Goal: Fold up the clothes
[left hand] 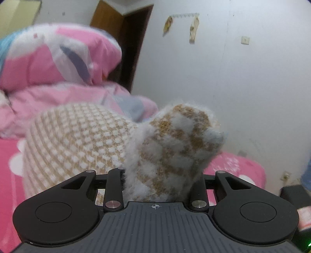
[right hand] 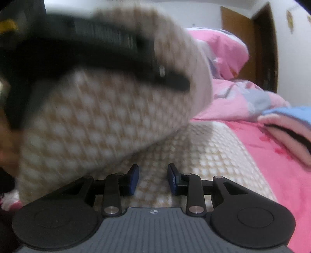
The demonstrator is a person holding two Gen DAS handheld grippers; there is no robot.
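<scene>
Up front, left gripper (left hand: 161,175) fingers clamp the checked sweater (left hand: 77,140); right gripper (right hand: 153,179) fingers gape empty above it.

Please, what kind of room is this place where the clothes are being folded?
Most likely a bedroom in a home. A bed with a pink sheet carries a bunched pink quilt, and the checked knit sweater lies on it. A brown wooden door and wall hooks suit a lived-in room.
</scene>
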